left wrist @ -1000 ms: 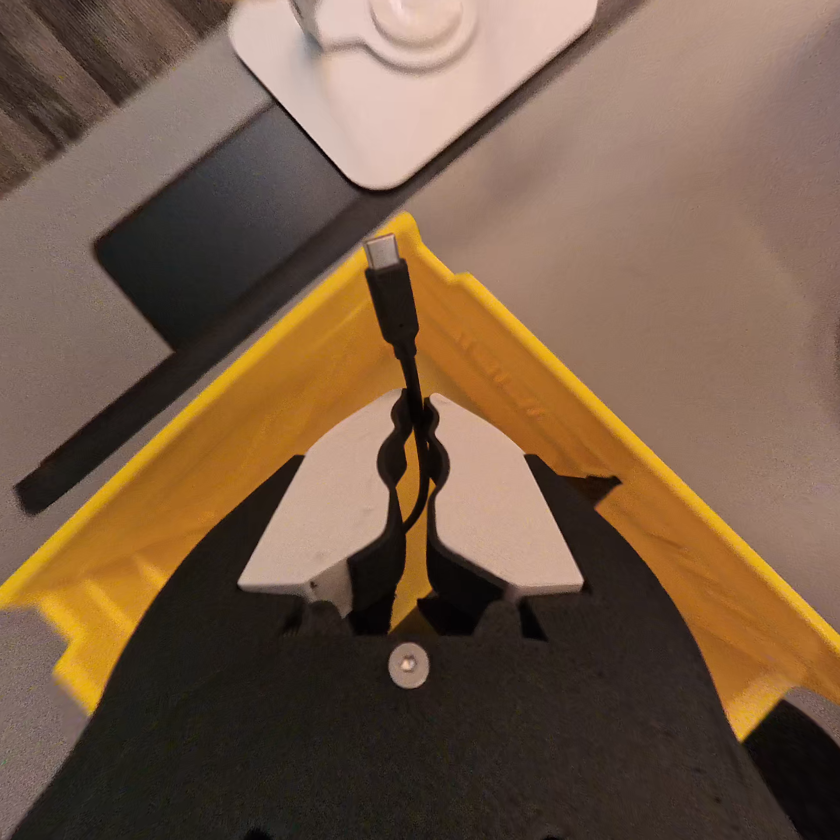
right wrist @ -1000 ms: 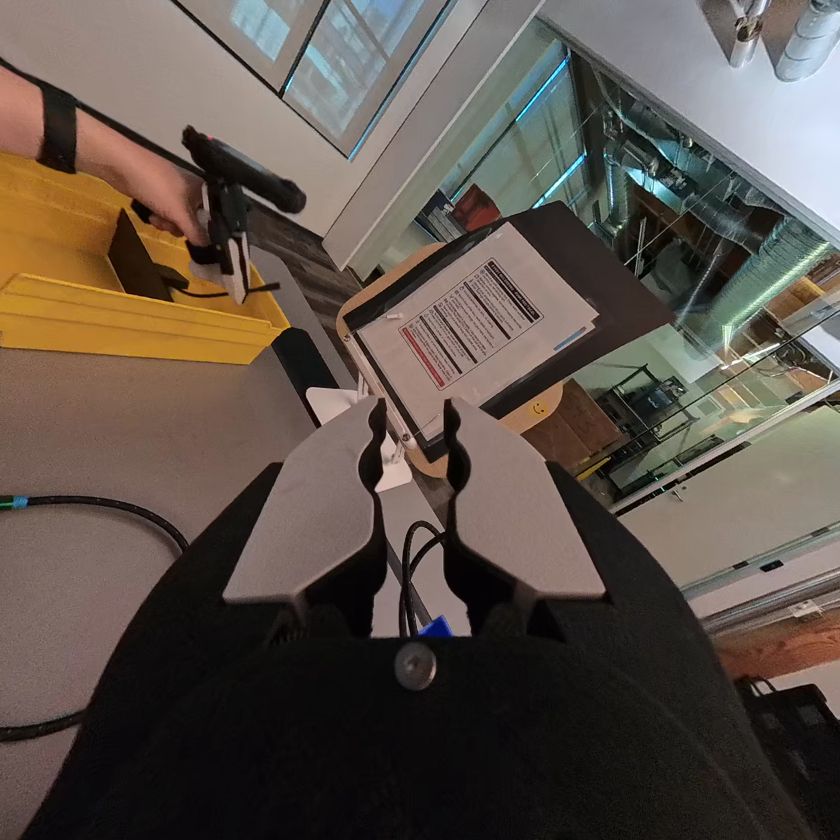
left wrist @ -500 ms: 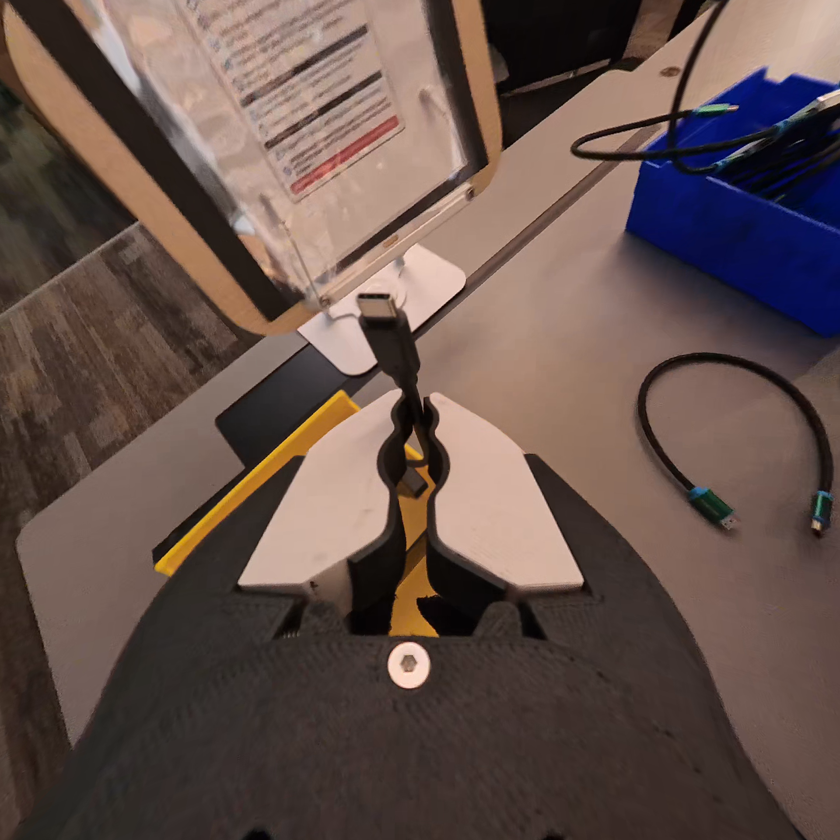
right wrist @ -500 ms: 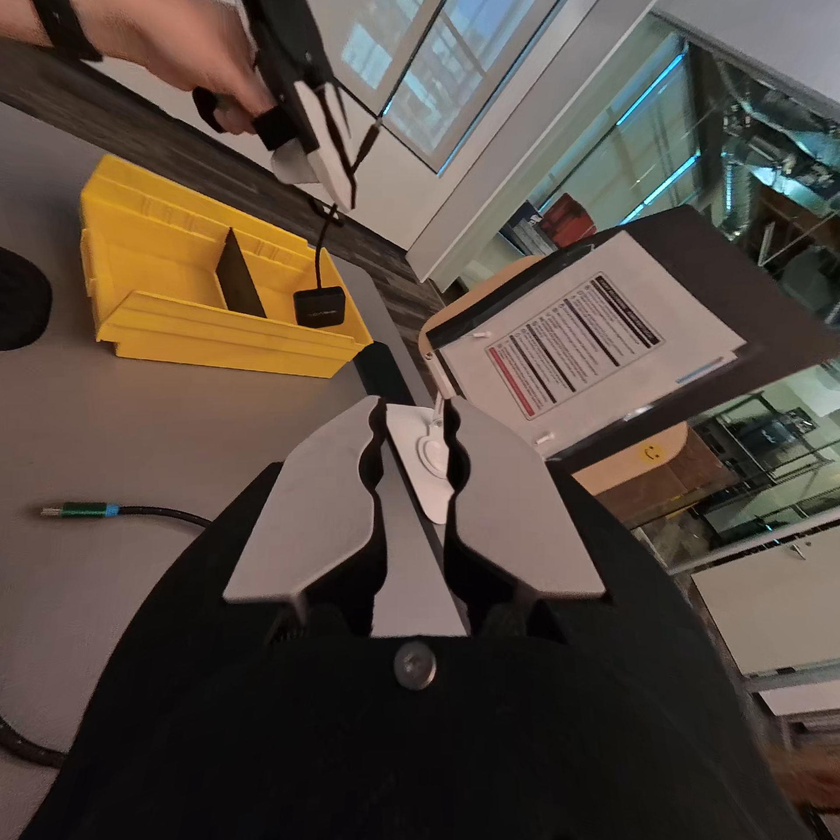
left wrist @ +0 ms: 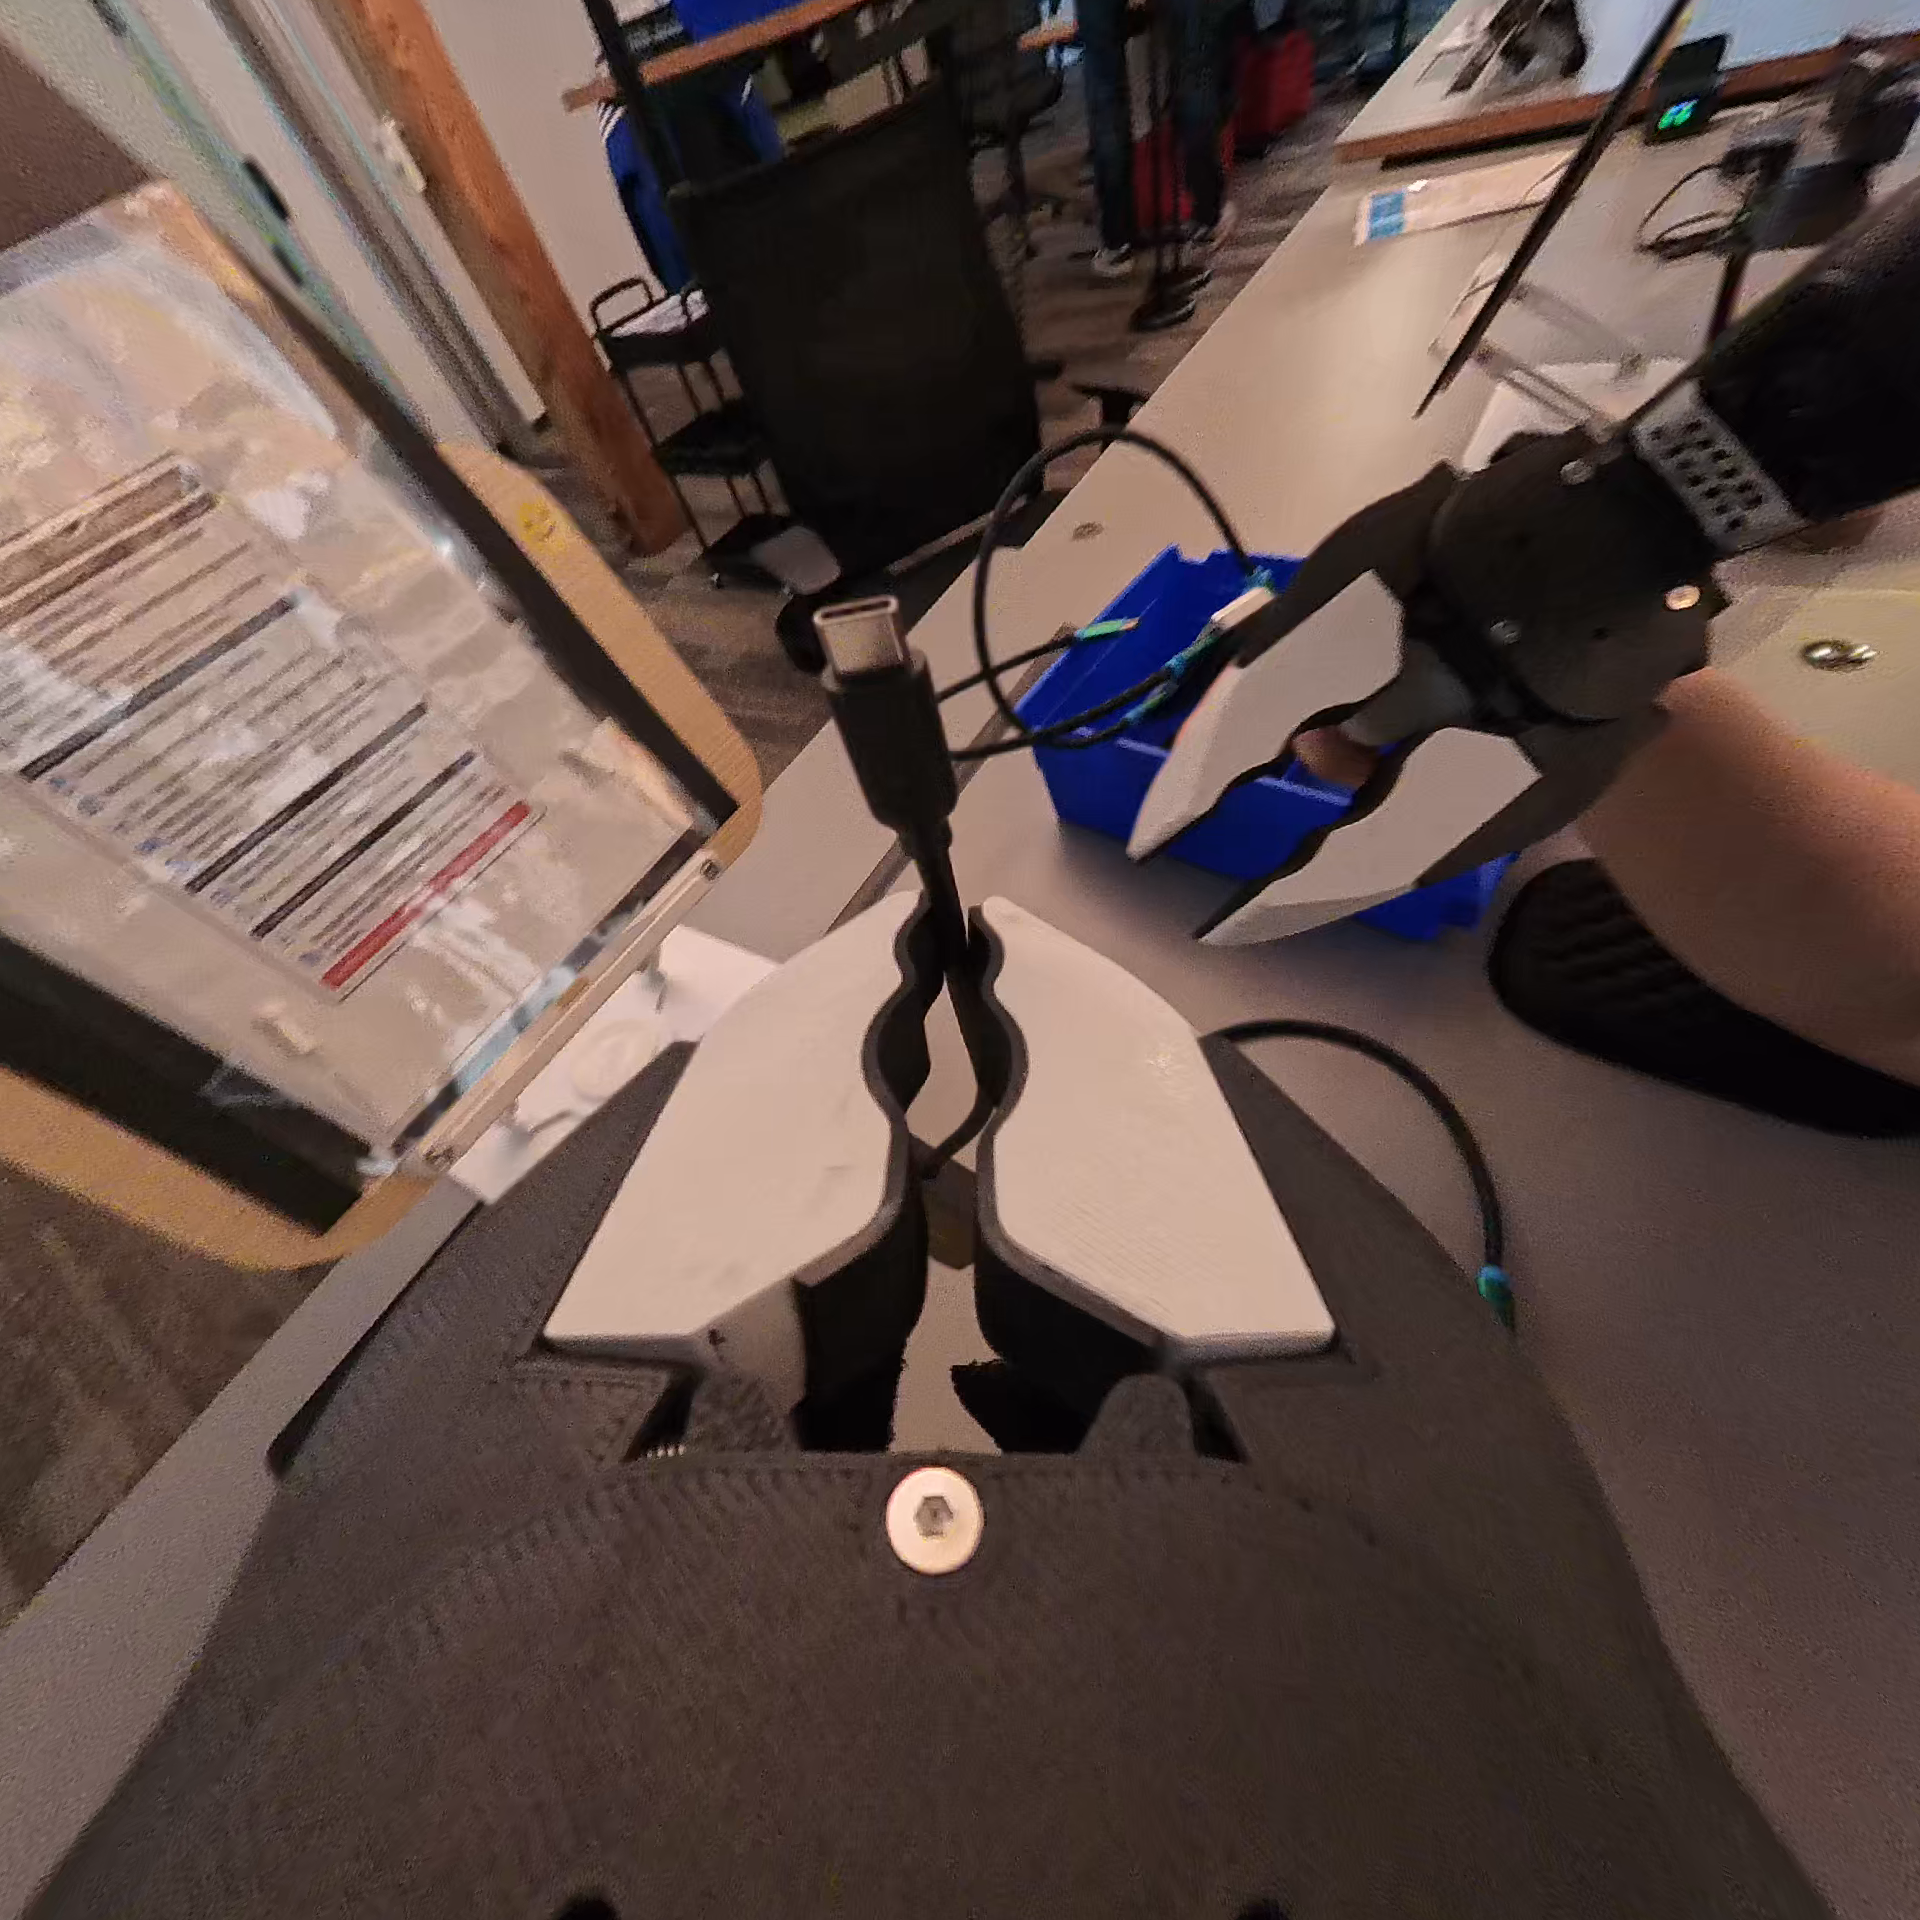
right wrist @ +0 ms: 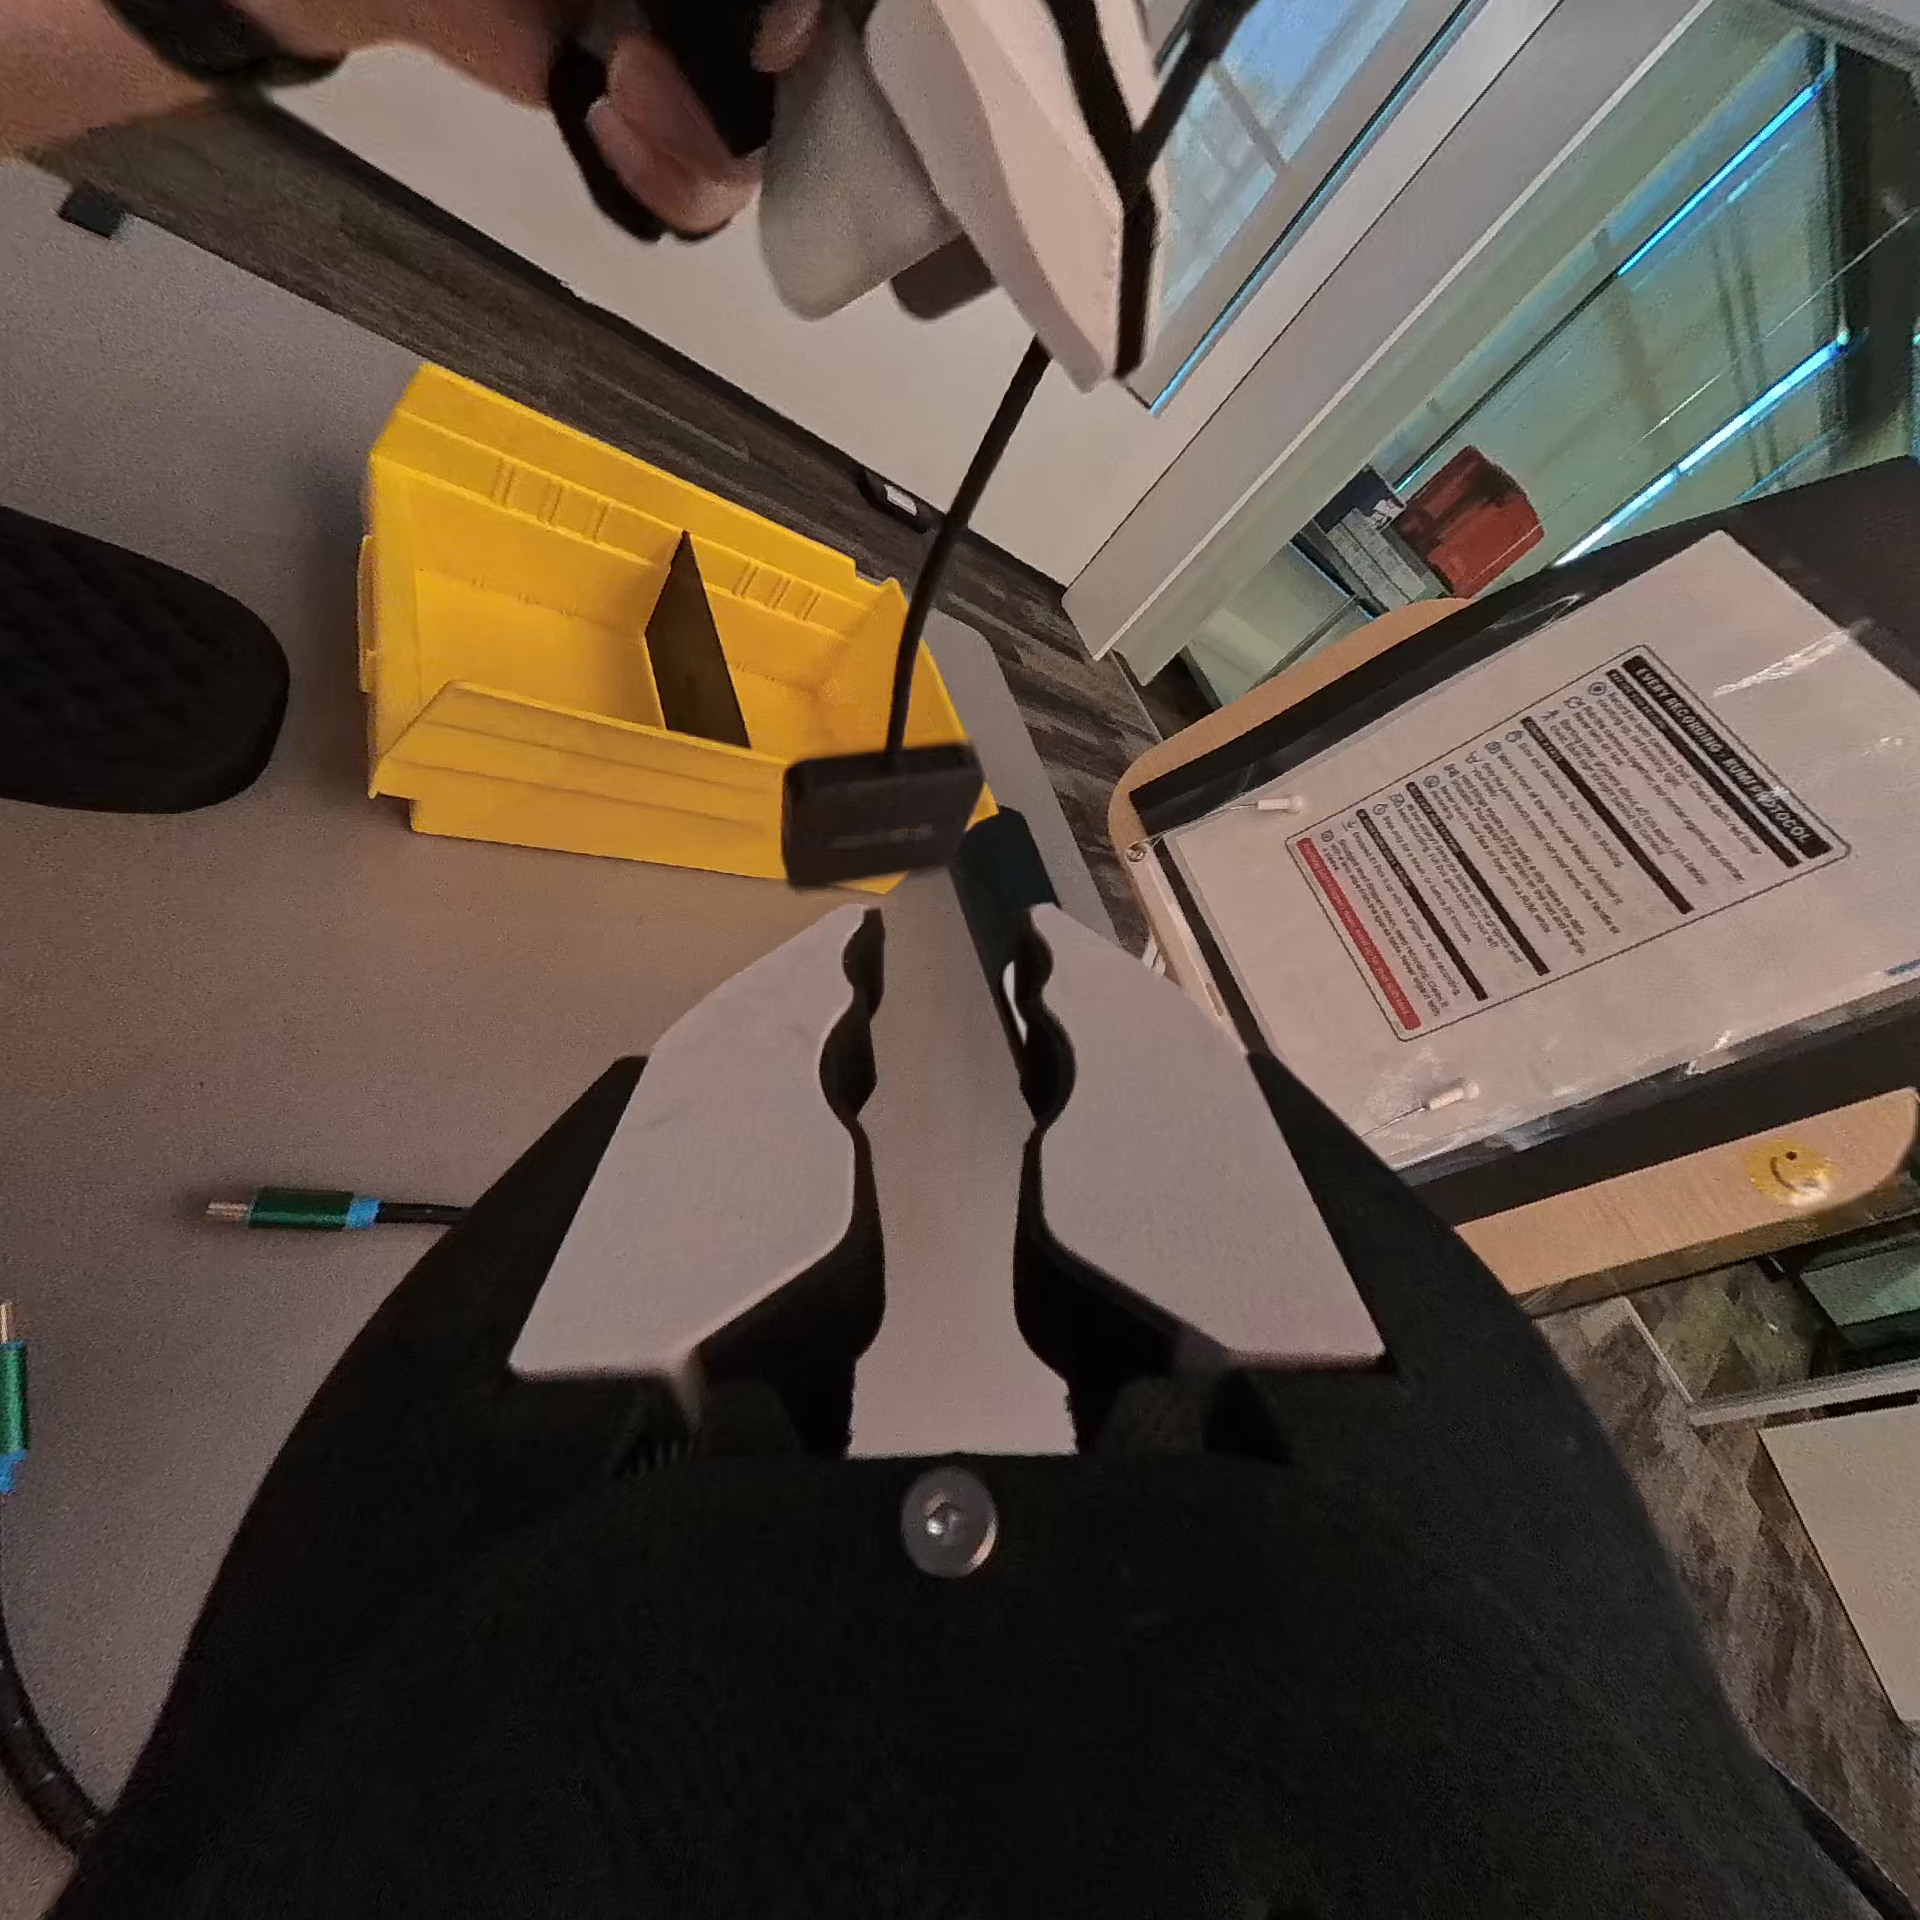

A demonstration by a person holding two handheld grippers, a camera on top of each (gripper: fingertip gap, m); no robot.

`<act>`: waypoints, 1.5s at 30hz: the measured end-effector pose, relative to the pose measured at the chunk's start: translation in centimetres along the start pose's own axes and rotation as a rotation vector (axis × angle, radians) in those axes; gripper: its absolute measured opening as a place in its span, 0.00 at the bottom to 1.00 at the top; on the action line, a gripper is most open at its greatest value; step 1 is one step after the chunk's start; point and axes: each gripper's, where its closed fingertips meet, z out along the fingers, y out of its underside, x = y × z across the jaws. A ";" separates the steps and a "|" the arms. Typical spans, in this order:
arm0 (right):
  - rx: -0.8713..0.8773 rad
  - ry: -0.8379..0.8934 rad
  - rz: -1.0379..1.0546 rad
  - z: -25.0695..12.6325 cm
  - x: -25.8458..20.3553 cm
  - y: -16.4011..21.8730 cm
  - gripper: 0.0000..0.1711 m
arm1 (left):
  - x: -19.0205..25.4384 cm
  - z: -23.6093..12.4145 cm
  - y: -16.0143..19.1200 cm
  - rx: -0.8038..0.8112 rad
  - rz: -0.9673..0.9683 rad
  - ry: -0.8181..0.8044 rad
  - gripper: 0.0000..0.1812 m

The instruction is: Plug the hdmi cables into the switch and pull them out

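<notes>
Ok, my left gripper [left wrist: 948,920] clamps the switch's thin cord [left wrist: 940,904], switch [right wrist: 881,818] dangling; right gripper [right wrist: 951,920] agape, empty.

The left gripper [left wrist: 943,920] was raised above the table, its 2 fingers [left wrist: 774,1127] closed tight on a thin black cord [left wrist: 940,914]. The right gripper [right wrist: 951,920] hung lower, facing it, its 2 fingers [right wrist: 717,1153] spread apart with nothing between them.
</notes>
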 end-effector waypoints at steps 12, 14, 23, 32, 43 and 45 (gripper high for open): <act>0.034 0.037 0.080 0.3 1.3 1.1 0.14 | 5.3 2.5 -1.1 0.231 -0.142 0.237 0.02; 0.033 0.029 0.088 0.6 1.2 1.5 0.14 | 5.3 2.6 -1.0 0.253 -0.172 0.258 0.02; 0.071 -0.125 0.211 2.6 -1.0 3.0 0.18 | 3.6 1.3 -0.2 0.343 -0.222 0.255 0.02; 0.158 -0.334 0.334 4.3 -4.5 1.8 0.33 | 1.5 -0.5 0.4 0.363 -0.330 0.251 0.02; -0.068 0.086 0.568 9.7 -4.0 4.1 0.40 | -0.7 1.3 1.0 0.401 -0.413 0.008 0.02; -0.095 0.110 0.535 9.9 -3.8 5.4 0.24 | 0.0 1.8 1.0 0.386 -0.412 0.028 0.02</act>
